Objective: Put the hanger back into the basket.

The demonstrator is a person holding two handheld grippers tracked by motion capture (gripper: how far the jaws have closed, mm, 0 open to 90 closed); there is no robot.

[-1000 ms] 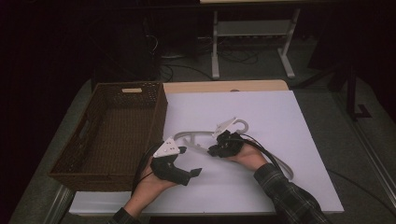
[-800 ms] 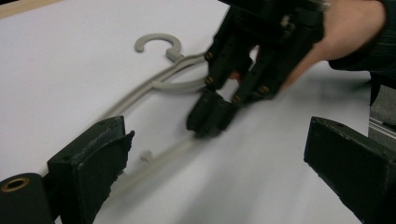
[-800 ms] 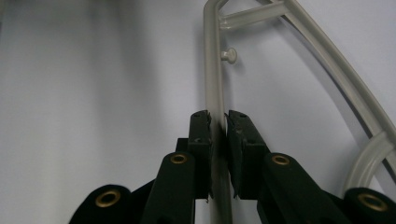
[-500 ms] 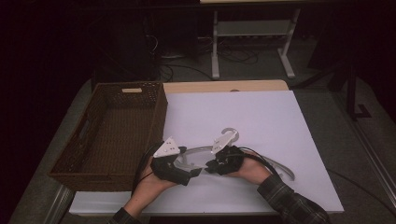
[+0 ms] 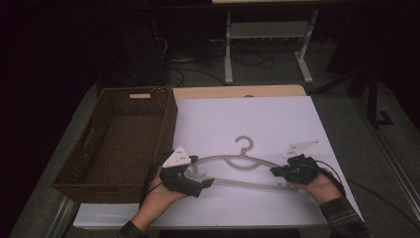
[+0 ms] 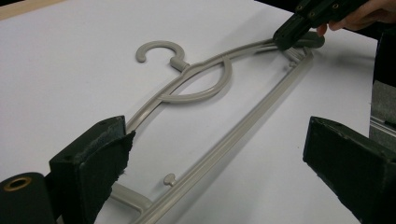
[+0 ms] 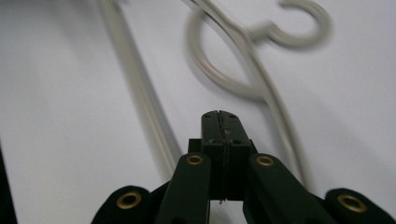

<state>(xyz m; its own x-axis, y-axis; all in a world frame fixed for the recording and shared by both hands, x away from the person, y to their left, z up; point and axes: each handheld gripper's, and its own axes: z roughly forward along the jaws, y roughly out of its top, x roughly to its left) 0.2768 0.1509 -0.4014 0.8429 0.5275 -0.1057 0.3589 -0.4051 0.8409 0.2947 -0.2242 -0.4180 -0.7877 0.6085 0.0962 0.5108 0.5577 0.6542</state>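
Left gripper (image 5: 198, 182) released, jaws spread wide, straddling hanger's left end at 7 o'clock of sheet. Right gripper (image 5: 278, 171) clenched, jaws pressed together, tip on hanger's right end at 5 o'clock; whether it pinches plastic, cannot tell. Grey hanger (image 5: 236, 168) flat on white sheet (image 5: 247, 119), hook toward 12. Wicker basket (image 5: 74, 171) at 9 o'clock, just beside left hand (image 5: 158, 201).

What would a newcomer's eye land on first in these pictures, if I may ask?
Probably the pale grey plastic clothes hanger lying flat on the white table sheet, hook pointing away from the person. The left gripper stands with jaws wide open at one end of it, the right gripper with jaws shut at the other. A dark brown woven basket sits on the left.
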